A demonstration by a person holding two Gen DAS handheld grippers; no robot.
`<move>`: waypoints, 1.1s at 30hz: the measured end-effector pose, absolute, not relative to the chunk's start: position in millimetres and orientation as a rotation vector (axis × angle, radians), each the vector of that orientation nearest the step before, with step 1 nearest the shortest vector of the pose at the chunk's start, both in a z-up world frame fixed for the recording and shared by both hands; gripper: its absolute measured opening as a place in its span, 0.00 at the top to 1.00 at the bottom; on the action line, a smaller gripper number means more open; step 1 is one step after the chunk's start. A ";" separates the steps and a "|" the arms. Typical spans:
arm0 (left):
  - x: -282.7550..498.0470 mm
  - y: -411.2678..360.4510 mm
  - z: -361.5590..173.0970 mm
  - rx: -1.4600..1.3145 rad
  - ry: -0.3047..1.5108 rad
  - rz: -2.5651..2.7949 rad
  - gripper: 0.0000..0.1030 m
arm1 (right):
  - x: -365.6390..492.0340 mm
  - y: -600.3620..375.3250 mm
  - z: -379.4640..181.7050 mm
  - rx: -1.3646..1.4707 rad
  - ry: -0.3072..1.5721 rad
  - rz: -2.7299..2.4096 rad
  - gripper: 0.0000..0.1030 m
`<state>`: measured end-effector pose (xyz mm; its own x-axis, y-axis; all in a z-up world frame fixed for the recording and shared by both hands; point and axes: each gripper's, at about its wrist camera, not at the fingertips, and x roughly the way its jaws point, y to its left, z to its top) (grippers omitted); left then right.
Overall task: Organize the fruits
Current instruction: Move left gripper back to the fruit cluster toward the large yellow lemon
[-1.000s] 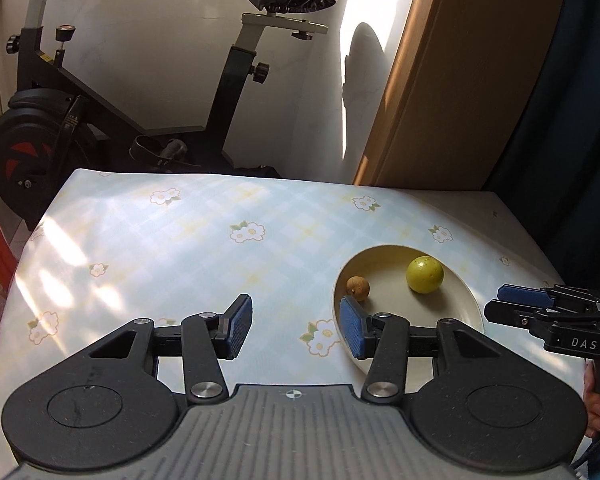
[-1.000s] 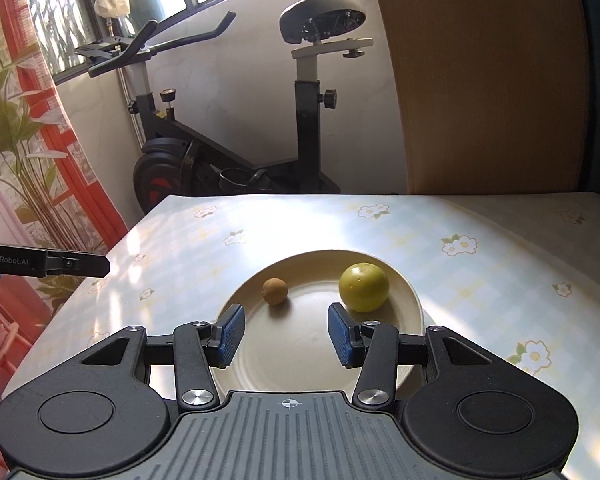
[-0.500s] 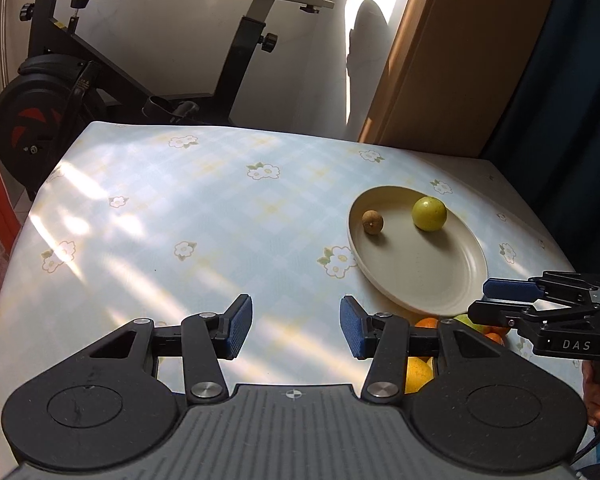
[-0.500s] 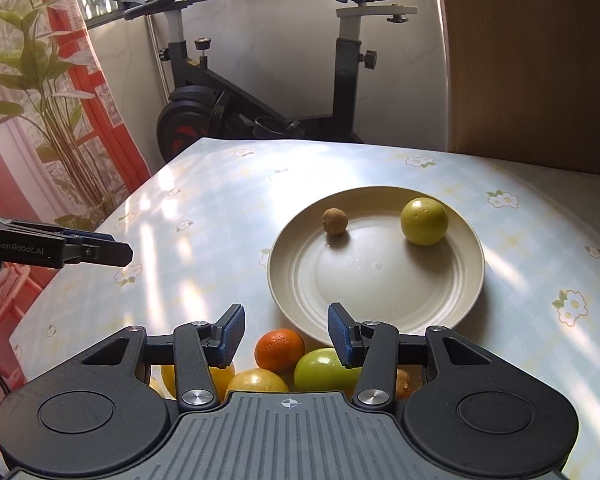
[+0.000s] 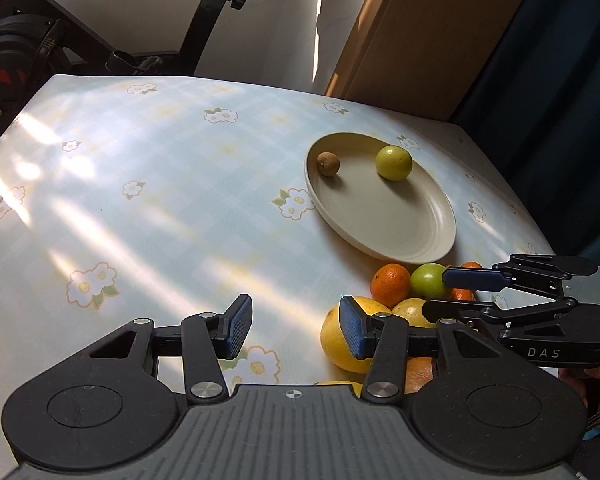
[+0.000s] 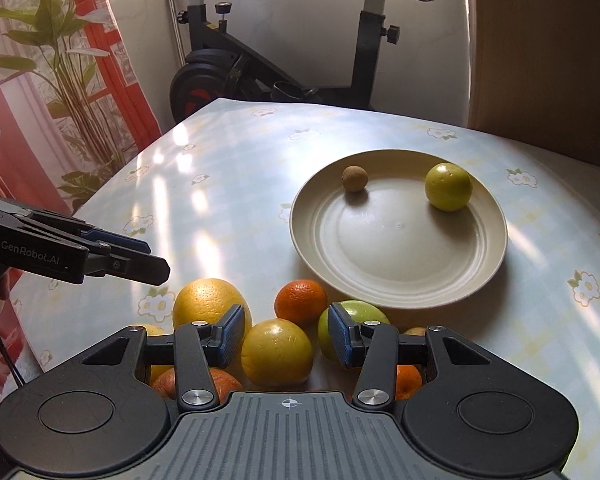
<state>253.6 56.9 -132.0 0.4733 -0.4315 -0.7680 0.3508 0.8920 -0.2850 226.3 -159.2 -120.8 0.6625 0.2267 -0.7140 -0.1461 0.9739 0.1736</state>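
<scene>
A cream plate on the flowered tablecloth holds a small brown fruit and a yellow-green fruit. In front of it lies a pile of fruit: a large yellow one, an orange, a green apple and a yellow fruit. My right gripper hangs open over the pile, the yellow fruit under the gap between its pads, which stand clear of it. My left gripper is open over bare cloth, left of the pile. The plate lies beyond it.
An exercise bike stands behind the table's far edge. A potted plant and red-framed window are at the left, a wooden panel and dark curtain at the right. The pile sits close to the table's near edge.
Both grippers have drawn back from the plate and sunk, pointing lower. The fruit pile at the near edge has come into view under them. Jaw widths look the same.
</scene>
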 end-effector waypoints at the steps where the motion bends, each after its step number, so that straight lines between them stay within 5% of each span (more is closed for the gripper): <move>1: 252.7 54.7 -134.9 -0.105 0.976 -0.496 0.52 | 226.1 -158.4 -120.0 0.099 0.819 0.210 0.59; 13: 262.4 36.9 -154.7 -0.229 1.067 -0.567 0.51 | 224.8 -166.8 -120.3 0.103 0.811 0.196 0.59; 24: 281.1 43.8 -181.6 -0.451 1.184 -0.531 0.41 | 225.6 -172.7 -123.0 0.118 0.800 0.193 0.59; 33: 282.7 32.1 -170.8 -0.335 1.107 -0.469 0.44 | 226.8 -173.1 -123.9 0.118 0.798 0.202 0.58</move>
